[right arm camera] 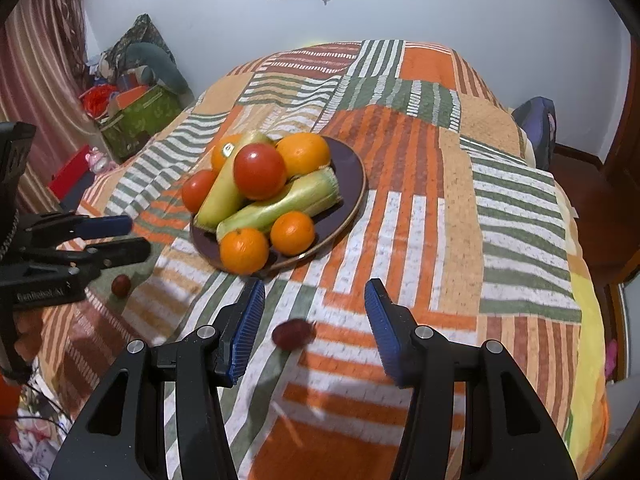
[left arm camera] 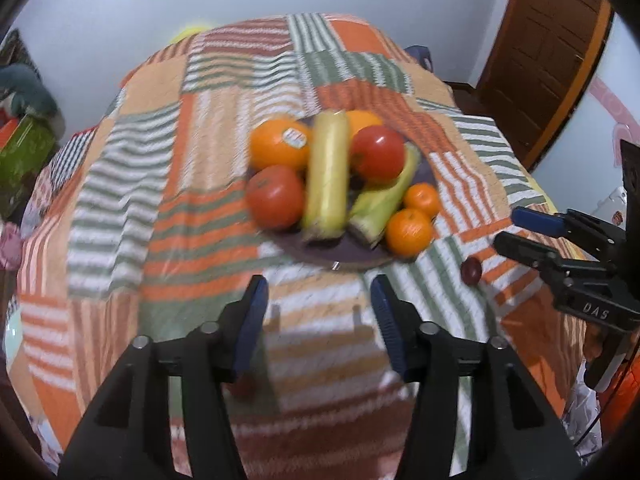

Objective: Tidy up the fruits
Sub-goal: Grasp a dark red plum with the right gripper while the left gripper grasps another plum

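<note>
Bed (right arm camera: 440,184) under a striped patchwork cover in orange, green and white is carrying everything. Dark round plate (right arm camera: 352,168) is sitting mid-bed, piled with two husked corn cobs (right arm camera: 288,204), two tomatoes (right arm camera: 260,170) and four oranges (right arm camera: 304,153); the far-left orange is bearing a small sticker (left arm camera: 295,137), print too blurred to read.

Right claw (right arm camera: 314,328) is hanging over the cover just short of the plate, jaws standing apart, nothing pressed between them. Small dark red fruit (right arm camera: 294,333) is lying on the cover between its blue pads (right arm camera: 246,332), touching neither as far as the view shows.

Left claw (left arm camera: 318,320) is likewise hovering near the plate's close rim, jaws apart and empty. A second small dark red fruit (right arm camera: 121,285) is lying on the cover beneath it in the right wrist view.

Left claw's body is reading "GenRobot.AI" (right arm camera: 42,294); right claw's body is showing "DAS" (left arm camera: 595,310).
</note>
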`<state>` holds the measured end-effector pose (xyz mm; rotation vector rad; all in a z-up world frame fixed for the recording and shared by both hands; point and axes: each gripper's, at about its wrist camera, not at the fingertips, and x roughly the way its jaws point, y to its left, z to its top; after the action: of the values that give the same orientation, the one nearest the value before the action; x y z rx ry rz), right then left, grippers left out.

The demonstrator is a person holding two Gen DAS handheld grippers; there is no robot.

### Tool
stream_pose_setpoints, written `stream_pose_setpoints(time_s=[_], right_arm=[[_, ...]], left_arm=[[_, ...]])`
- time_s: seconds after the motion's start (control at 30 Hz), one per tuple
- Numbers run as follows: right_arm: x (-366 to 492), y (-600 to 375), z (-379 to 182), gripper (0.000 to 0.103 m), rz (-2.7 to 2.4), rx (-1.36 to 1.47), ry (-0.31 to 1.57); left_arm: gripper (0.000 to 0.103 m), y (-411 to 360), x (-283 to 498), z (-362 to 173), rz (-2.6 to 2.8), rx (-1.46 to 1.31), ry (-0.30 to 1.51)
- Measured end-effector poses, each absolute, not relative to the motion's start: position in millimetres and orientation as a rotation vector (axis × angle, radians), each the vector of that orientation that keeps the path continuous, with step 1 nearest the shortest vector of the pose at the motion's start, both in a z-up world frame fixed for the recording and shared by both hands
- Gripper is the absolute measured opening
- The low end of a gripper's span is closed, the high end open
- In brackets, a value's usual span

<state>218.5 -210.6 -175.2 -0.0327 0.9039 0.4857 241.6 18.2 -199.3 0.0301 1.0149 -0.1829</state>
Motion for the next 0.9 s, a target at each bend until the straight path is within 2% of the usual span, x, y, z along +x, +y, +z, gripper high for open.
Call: stream_pose_setpoints(time_s=[0.4, 0.5, 0.67, 0.7, 0.9], right_arm=[[199.6, -195.0, -193.7, 0.048, 0.473, -0.067, 0.972], [202.2, -193.9, -201.5, 0.039, 0.472, -0.053, 1.0], [205.0, -190.3, -207.6, 0.032, 0.476, -0.069, 1.012], [205.2, -189.5, -208.5, 0.03, 0.481, -0.073, 1.015], [209.5, -183.5, -212.2, 0.029, 0.464, -0.089, 1.009]], left_arm=[[0.057, 59.8, 194.4, -225.2, -0.134, -0.009, 1.102], [0.048, 62.4, 192.4, -234.7, -0.13, -0.014, 1.124], [0.034, 71.2, 200.7, -249.1, -0.077, -0.011, 1.135], [0.033, 73.3, 202.3, -251.3, -0.074, -0.02, 1.134], [0.029, 76.2, 206.4, -255.6, -0.075, -0.033, 1.116]])
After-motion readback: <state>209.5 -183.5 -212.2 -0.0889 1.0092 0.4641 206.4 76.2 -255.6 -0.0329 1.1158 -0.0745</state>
